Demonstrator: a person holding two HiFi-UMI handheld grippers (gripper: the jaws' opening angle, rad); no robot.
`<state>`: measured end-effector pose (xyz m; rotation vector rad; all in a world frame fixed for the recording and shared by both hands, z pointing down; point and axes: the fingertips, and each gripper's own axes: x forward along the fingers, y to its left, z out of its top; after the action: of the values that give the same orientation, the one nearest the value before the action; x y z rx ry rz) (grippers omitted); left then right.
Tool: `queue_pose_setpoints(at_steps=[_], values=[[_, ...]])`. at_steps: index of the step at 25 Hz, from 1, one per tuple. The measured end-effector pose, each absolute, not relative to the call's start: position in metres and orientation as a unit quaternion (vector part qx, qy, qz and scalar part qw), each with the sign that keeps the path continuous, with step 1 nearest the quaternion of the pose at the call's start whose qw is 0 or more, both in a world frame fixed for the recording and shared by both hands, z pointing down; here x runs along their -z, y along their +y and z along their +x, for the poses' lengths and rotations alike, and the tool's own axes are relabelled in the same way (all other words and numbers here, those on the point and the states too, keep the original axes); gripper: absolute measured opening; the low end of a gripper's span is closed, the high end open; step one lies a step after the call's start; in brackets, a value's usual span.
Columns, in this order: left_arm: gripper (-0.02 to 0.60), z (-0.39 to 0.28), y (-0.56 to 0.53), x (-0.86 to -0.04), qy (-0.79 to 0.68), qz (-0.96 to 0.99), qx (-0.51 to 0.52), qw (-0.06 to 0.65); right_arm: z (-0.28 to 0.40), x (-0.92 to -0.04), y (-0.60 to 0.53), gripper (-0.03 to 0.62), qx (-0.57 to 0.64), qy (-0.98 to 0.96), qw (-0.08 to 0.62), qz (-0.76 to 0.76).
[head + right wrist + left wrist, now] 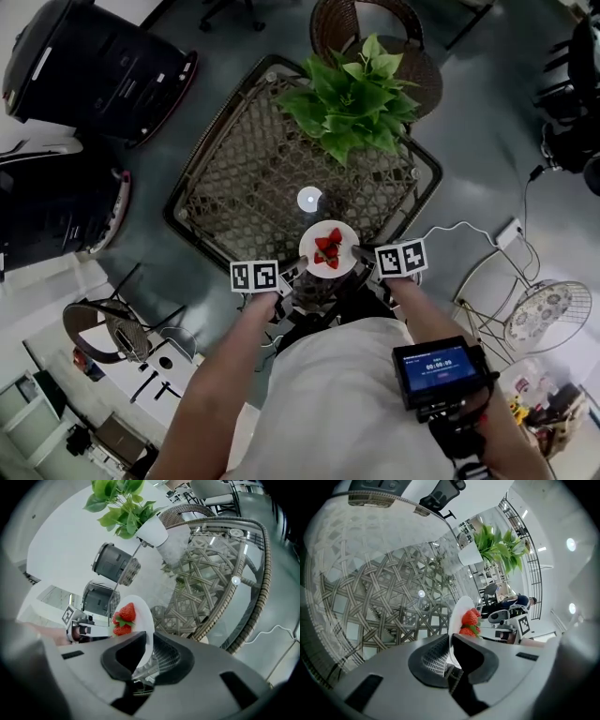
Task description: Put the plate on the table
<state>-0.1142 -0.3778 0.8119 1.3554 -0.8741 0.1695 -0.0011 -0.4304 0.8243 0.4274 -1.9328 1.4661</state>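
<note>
Starting at the left: the left gripper [296, 267] is clamped on the left rim of the white plate [328, 249]. Its own view shows it best, with both pads of the left gripper [450, 643] pinched tight on the plate [458, 613] edge. Same view catches the right gripper [502, 618] across the plate.

The plate carries a few strawberries [328, 248] and sits at the near edge of the glass-topped wicker table [244, 178], overlapping the rim. None of the views settles whether it's actually touching the glass.

On the right, the right gripper [358, 253] bites the opposite rim. In its own view the right gripper [149, 641] is closed on the plate [143, 616], strawberries [124, 616] just past the jaws.

The plant [354, 94] stands at the table's far edge. From the head view it's all leaves, but the gripper views show its white pot [152, 530]. Only the head view shows the little screen [436, 370] strapped on the person's right arm.
</note>
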Motion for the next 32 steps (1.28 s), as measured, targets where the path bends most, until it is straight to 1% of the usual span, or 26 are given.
queue_pose_setpoints(at_steps=[11, 18, 32], values=[[0.015, -0.108, -0.438, -0.827, -0.421, 0.597, -0.109, 0.675, 0.007, -0.831, -0.489, 0.031, -0.537, -0.750, 0.322, 0.215], [0.021, -0.105, -0.459, -0.839, -0.423, 0.590, -0.159, 0.669, 0.011, -0.840, -0.507, 0.032, -0.523, -0.745, 0.337, 0.240], [0.029, -0.113, -0.470, -0.844, -0.433, 0.580, -0.157, 0.672, 0.001, -0.843, -0.524, 0.044, -0.490, -0.752, 0.365, 0.247]])
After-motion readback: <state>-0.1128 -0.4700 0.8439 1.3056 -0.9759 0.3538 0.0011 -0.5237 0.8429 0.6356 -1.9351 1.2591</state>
